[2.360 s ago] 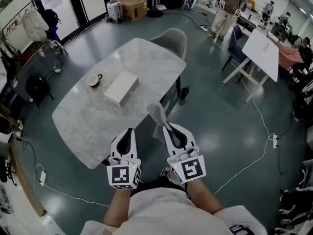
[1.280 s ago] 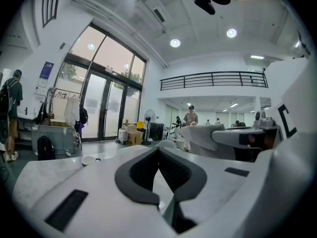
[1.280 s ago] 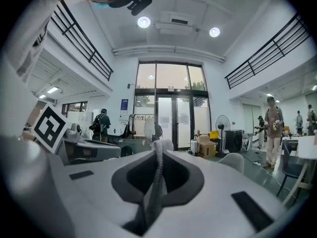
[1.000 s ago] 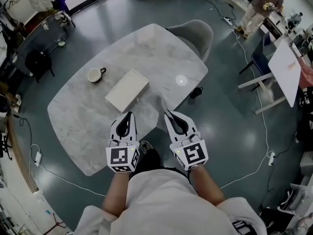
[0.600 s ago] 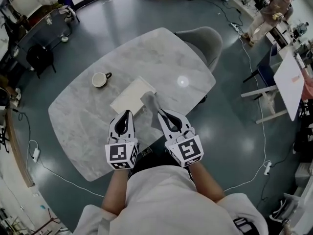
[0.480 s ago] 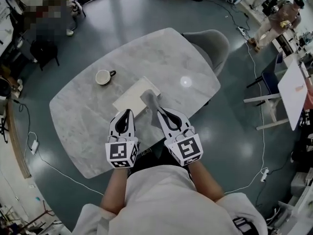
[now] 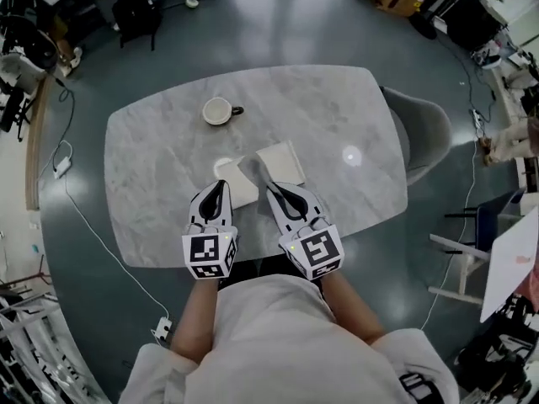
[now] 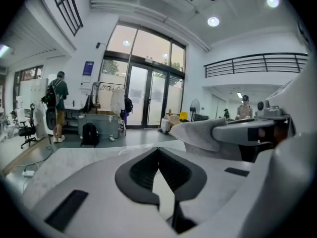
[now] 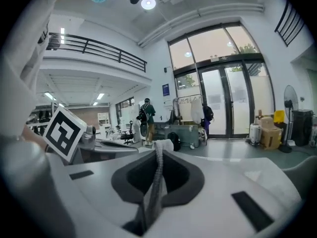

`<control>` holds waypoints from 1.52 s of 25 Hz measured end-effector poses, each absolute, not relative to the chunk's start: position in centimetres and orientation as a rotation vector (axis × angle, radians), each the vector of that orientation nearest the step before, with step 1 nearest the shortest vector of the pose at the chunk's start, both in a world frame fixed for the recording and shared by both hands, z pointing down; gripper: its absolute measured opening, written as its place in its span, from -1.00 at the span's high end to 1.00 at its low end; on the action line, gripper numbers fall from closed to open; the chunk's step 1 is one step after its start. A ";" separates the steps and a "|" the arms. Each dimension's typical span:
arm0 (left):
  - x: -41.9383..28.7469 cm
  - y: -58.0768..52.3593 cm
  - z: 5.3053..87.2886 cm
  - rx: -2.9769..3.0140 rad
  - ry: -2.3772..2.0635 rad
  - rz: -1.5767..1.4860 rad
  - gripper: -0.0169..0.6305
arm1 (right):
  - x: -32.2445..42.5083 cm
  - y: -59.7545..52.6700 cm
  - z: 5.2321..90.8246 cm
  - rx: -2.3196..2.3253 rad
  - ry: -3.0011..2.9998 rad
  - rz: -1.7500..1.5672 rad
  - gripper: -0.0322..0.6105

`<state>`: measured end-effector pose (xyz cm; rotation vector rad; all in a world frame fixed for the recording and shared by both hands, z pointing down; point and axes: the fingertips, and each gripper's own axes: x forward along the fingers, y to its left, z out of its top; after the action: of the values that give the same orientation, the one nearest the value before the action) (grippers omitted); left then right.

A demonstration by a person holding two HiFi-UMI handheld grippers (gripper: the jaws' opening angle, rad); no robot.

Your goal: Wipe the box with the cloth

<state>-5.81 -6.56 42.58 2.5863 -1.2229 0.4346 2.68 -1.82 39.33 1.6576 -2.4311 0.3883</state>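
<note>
A flat white box [image 7: 282, 158] lies on the marble table [image 7: 160, 158], partly covered from here by both grippers. My right gripper [image 7: 271, 188] is shut on a grey cloth [image 7: 251, 168], which stands up from its jaws over the middle of the box. The cloth [image 9: 157, 180] runs as a thin grey fold between the right gripper's [image 9: 159, 151] jaws. My left gripper [image 7: 221, 188] hovers at the box's near left end, its jaws shut with nothing in them. In the left gripper view, the left gripper [image 8: 158, 151] points across the table, with the cloth [image 8: 195, 133] to its right.
A cream cup [image 7: 219, 110] stands on the table beyond the box. A grey chair [image 7: 418, 133] is tucked in at the table's right end. Cables [image 7: 72, 204] trail over the floor at left. A person [image 8: 56, 103] stands far off by glass doors.
The person has walked round to the table's long side. Both grippers now hang over the box instead of short of it. The cloth has stayed in the right gripper.
</note>
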 end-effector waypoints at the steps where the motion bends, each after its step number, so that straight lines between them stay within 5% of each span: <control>1: -5.9 -6.7 42.9 2.559 -1.261 0.443 0.88 | 2.7 -2.3 39.7 1.607 -2.456 0.395 0.79; 13: -7.6 -5.3 49.8 2.238 -1.582 0.538 0.88 | 0.5 -4.7 47.3 1.106 -2.599 0.552 0.79; 38: -14.0 -2.0 58.2 2.064 -1.431 0.551 0.88 | -7.9 -4.1 61.3 0.940 -2.278 0.528 0.79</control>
<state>-13.95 -1.96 58.21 2.0643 -1.4306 0.5506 -7.87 -4.10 61.31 0.9403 -2.2777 0.5284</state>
